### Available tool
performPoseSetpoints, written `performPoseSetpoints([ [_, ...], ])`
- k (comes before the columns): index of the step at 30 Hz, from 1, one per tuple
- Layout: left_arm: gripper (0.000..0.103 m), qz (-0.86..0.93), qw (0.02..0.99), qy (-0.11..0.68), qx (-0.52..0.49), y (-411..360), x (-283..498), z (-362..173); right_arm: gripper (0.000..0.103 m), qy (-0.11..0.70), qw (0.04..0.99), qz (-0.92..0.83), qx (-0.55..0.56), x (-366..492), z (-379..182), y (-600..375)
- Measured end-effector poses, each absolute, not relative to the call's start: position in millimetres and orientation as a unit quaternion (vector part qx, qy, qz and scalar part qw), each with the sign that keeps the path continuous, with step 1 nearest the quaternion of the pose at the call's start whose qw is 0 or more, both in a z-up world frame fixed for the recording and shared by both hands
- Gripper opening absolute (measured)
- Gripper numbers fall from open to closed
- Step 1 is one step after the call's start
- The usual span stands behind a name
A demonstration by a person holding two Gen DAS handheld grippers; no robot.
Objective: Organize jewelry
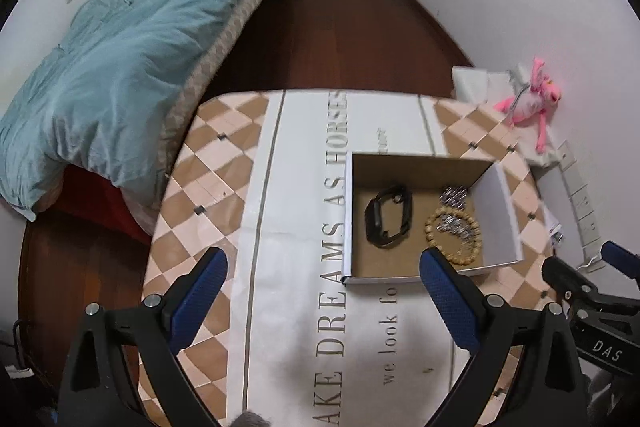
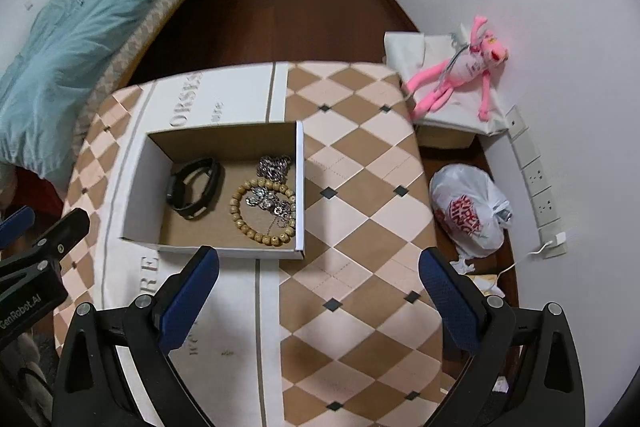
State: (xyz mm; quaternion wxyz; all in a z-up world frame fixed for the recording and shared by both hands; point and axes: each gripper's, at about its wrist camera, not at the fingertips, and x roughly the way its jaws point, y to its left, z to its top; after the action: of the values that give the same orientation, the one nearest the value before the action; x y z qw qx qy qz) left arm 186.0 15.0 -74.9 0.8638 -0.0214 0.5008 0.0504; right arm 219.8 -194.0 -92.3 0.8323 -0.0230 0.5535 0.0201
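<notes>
**Three pieces boxed, both grippers held wide above the table**

The cardboard box (image 2: 224,143) is seen sitting on the white runner (image 2: 240,95) of the checked tablecloth (image 2: 360,187), towards the far edge of the table, its open top turned up so that everything can be dropped in from above. Inside, the black watch (image 2: 195,193) is laid against the left half of the floor, strap looped shut, kept apart from the rest. Over by the right wall, the wooden bead bracelet (image 2: 262,213) is spread in a ring, and the silver chain (image 2: 272,183) is draped across it and bunched towards the far right corner; the two are touching, which is judged a tangle risk if more is added there.

The left gripper (image 1: 324,291) is held released, nothing between its blue fingers (image 1: 204,287), hanging over the runner just short of the box's near wall. The right gripper (image 2: 320,291) is likewise spread and empty, poised over the checked cloth at the box's near right corner. No loose jewelry is seen on the cloth, so the sorting is judged close to done, and both tools are probably kept clear so the box is not nudged.
</notes>
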Motion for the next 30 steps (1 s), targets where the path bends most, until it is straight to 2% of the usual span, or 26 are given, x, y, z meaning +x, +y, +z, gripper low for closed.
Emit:
performPoseSetpoints([
  [16, 0.098, 0.059, 0.902, 0.427, -0.017, 6, 87, 28, 0.101, 0.464, 0.885, 0.032, -0.003, 113, 29, -209],
  [30, 0.098, 0.042, 0.913, 0.404, -0.026, -4, 36, 72, 0.103, 0.407, 0.913, 0.029, -0.020, 49, 99, -211],
])
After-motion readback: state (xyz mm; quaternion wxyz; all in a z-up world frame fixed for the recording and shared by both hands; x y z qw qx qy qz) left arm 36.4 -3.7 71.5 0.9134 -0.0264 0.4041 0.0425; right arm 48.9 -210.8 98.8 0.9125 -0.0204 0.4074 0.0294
